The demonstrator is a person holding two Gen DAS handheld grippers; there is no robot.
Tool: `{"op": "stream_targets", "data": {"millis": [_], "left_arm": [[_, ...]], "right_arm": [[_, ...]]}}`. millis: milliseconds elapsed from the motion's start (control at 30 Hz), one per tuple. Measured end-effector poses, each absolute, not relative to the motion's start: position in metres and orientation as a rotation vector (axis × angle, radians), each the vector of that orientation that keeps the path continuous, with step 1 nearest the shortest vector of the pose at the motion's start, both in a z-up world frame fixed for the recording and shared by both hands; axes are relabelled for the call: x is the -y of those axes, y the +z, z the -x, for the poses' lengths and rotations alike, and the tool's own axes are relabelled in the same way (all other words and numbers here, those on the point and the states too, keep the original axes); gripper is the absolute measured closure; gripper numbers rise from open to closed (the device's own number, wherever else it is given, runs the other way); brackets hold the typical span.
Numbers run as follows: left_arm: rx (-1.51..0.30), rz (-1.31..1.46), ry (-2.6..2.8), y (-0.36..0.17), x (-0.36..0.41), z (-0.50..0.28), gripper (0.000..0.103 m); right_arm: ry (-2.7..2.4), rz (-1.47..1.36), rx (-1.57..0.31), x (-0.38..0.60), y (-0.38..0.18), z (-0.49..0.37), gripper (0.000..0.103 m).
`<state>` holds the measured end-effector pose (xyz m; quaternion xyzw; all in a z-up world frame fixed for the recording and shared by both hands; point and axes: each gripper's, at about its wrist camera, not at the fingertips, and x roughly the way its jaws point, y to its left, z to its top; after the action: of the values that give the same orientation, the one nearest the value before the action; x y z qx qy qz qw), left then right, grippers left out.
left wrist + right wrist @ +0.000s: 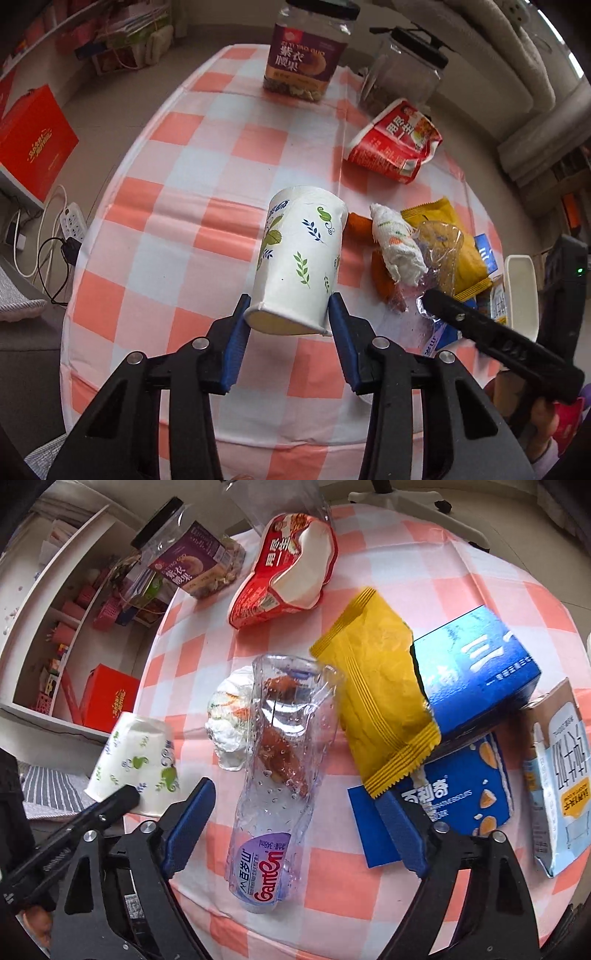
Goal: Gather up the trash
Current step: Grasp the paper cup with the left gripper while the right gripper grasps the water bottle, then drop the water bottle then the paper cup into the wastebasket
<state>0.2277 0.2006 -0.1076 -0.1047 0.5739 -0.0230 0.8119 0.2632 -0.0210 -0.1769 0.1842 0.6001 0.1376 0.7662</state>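
A: Largest entry?
B: Bench, round, under a pink-and-white checked cloth. It carries all the loose items.

A: Next down?
B: Blue box, far right side. A yellow wrapper leans across its left edge. A crumpled red packet lies towards the far edge, near a labelled nut jar.

A: The bottle?
B: Clear plastic bottle, lying flat, purple label at the near end. It sits between the blue pads of the right claw, which is spread wide and touching nothing.

A: And the cup?
B: Paper cup, leaf print, lifted off the cloth and tilted, base towards the camera. The left claw pinches it at the base.

A: Smallest?
B: White wadded tissue, beside the bottle.
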Motion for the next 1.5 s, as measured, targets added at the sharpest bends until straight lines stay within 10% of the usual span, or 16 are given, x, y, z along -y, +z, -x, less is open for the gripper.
{"op": "stream_targets", "data": {"millis": [133, 1500], "left_arm": [[-1.160, 0.211, -0.029, -0.100, -0.196, -0.229, 0.060], [-0.938, 0.128, -0.240, -0.078, -0.055, -0.237, 0.060]], "right_arm": [[0.359, -0.371, -1.325, 0.009, -0.188, -0.262, 0.059], [-0.180, -0.457, -0.858, 0.273, -0.069, -0.226, 0.059]]}}
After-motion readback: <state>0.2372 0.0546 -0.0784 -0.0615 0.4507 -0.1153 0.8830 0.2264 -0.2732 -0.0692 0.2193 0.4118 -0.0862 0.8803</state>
